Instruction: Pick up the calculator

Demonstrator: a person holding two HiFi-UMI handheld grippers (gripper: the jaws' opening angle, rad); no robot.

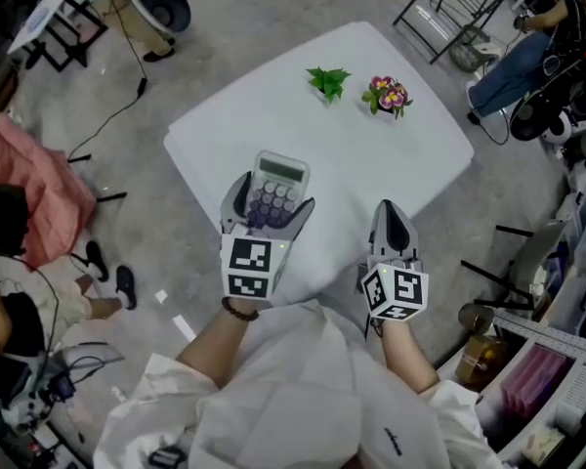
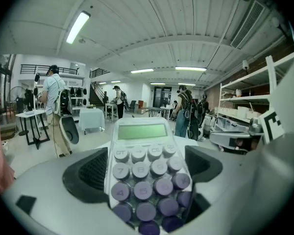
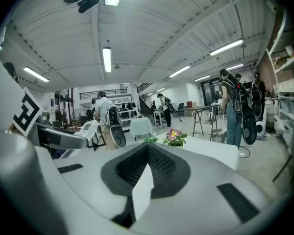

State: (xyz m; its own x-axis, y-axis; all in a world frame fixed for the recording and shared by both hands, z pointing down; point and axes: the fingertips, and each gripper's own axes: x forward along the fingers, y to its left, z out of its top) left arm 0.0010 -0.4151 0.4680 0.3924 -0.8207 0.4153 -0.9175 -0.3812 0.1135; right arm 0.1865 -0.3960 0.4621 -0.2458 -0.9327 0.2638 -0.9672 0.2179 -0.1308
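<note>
Left gripper view has it plainly: the calculator [image 2: 143, 173] sits between the two dark jaw pads, the jaws clamped on its lower sides, purple keys nearest the camera and the green display pointing out toward the room. From the head view, the left gripper [image 1: 271, 201] holds it over the near-left part of the white table [image 1: 371, 164], display end away from the person; whether it clears the tabletop I can't tell. Over on the right, the right gripper [image 1: 390, 213] is by the table's near edge, well apart from the calculator, and its own view shows the jaws pressed together with nothing between them. Toward the far side of the table stand a small green plant [image 1: 327, 82] and a little flowering plant [image 1: 387, 96], side by side.
</note>
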